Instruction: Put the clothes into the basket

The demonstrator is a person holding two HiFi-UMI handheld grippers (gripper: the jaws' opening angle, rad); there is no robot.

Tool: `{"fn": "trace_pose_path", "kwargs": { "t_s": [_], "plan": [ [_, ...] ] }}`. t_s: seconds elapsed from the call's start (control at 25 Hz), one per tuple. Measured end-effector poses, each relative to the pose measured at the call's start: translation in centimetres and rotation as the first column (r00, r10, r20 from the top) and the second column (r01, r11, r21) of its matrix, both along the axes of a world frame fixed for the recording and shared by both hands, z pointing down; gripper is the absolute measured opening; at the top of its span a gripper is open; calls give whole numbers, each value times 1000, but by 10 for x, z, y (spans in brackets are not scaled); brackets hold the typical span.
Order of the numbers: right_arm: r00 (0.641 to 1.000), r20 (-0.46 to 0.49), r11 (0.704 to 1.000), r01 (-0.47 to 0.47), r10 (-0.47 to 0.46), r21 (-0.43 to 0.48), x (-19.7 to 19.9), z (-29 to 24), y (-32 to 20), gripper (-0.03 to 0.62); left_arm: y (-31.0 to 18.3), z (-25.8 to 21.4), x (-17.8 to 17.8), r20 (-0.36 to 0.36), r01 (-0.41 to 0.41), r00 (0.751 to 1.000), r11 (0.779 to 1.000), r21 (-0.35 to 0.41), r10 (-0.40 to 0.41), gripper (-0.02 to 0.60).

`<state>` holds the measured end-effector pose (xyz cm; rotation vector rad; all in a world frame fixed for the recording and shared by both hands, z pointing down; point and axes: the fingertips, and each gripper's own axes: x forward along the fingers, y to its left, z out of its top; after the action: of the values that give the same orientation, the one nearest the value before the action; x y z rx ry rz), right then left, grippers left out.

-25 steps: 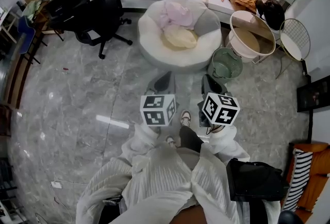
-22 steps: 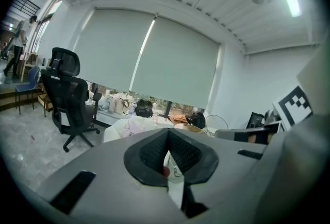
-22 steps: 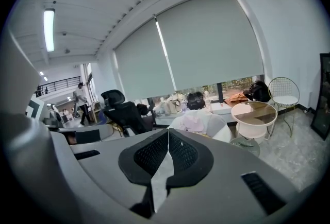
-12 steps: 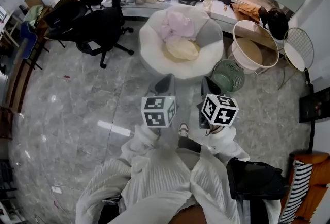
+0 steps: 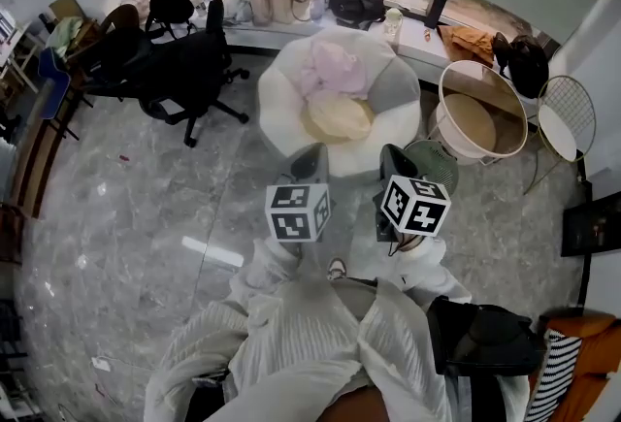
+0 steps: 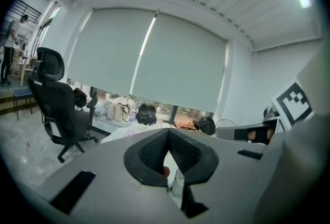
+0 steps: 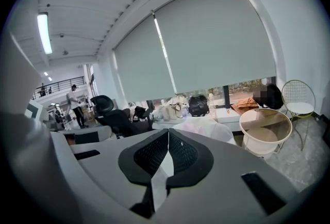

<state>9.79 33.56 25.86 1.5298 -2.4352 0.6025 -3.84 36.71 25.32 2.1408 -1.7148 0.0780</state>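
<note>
**Left claw [image 6: 168, 133] and right claw [image 7: 168, 132] both clenched on nothing; clothes lie on the round seat**

Each claw's ribbed black pads meet at the tips with nothing between them. The clothes are two loose, crumpled pieces: a pink garment [image 5: 330, 69] towards the back of a round white cushioned seat [image 5: 279, 90] and a pale yellow garment [image 5: 340, 117] in front of it, the two touching. The green basket [image 5: 441, 156] stands on the floor just beside the seat, at its right, partly hidden behind the right claw.

Both claws are held out side by side in front of the person, apart from each other, in white ribbed sleeves [image 5: 291, 342], pointing forward and slightly down towards the seat.

The floor [image 5: 146, 197] is glossy grey marble. A black office chair [image 5: 184, 71] stands left of the seat. A white tub [image 5: 480, 114] and a wire chair [image 5: 568, 105] stand to the right. Bags line the ledge [image 5: 427, 37] under drawn pale roller blinds [image 6: 154, 58].
</note>
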Motion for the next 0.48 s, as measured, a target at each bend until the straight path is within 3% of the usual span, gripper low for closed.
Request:
{"fn": "trace_pose_path", "kwargs": {
  "t_s": [0.48],
  "plan": [
    [999, 40, 998, -22, 24, -53, 36, 18, -69, 25, -71, 5, 33, 46, -26, 999, 999, -23, 27, 6]
  ]
}}
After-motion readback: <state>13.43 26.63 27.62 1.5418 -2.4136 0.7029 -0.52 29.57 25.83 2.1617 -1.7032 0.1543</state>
